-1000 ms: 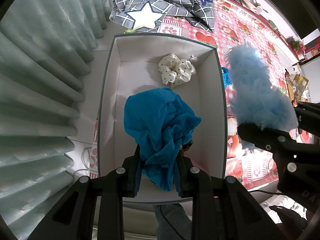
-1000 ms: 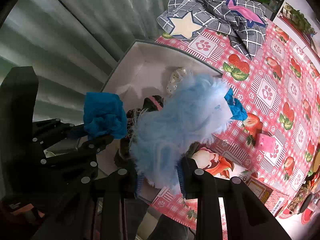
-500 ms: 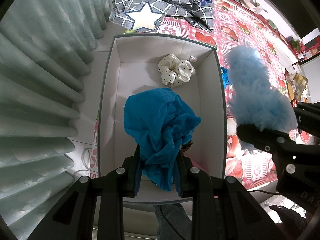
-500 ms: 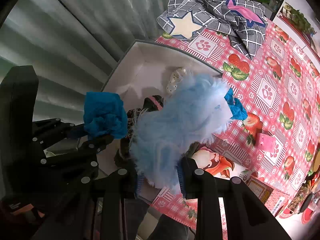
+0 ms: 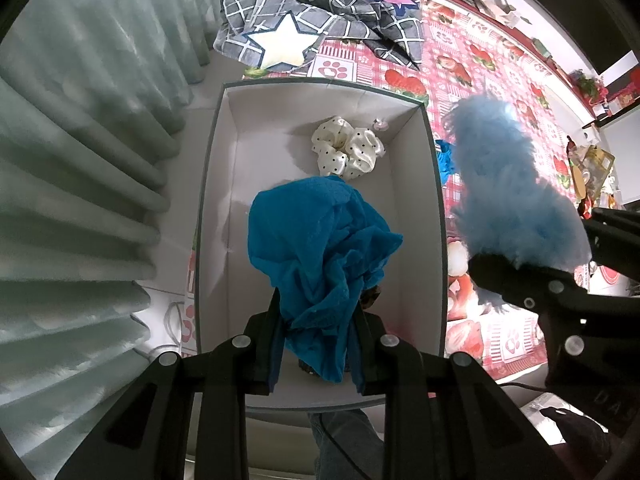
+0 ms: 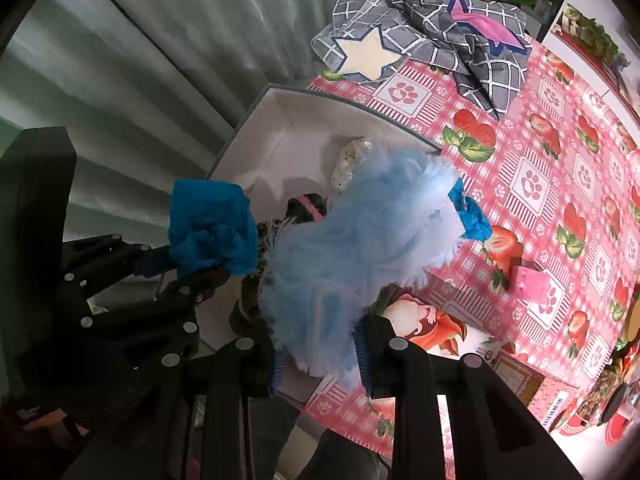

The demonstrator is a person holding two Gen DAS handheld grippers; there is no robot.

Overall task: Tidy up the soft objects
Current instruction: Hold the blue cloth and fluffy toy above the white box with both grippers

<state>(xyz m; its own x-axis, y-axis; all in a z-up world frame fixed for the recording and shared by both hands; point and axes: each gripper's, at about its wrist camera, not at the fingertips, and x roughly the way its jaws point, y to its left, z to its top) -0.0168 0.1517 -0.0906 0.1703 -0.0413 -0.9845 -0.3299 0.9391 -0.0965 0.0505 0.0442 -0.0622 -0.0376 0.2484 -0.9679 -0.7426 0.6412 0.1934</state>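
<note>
My left gripper (image 5: 318, 344) is shut on a crumpled teal cloth (image 5: 320, 248), held straight above the white box (image 5: 228, 184). The same teal cloth (image 6: 210, 228) shows at the left of the right wrist view. My right gripper (image 6: 320, 354) is shut on a fluffy light-blue piece (image 6: 360, 240), held over the box's right wall and the tablecloth; this fluffy piece (image 5: 516, 196) also appears at the right of the left wrist view. In the box lie a cream polka-dot scrunchie (image 5: 346, 148) and a dark patterned item (image 6: 304, 210) with a pink band, mostly hidden.
A grey checked cloth with a star (image 5: 316, 20) lies beyond the box on the red strawberry tablecloth (image 6: 560, 168). A small teal item (image 6: 472, 216) and a pink block (image 6: 534, 286) lie on the table right of the box. Curtains (image 5: 80, 140) hang at the left.
</note>
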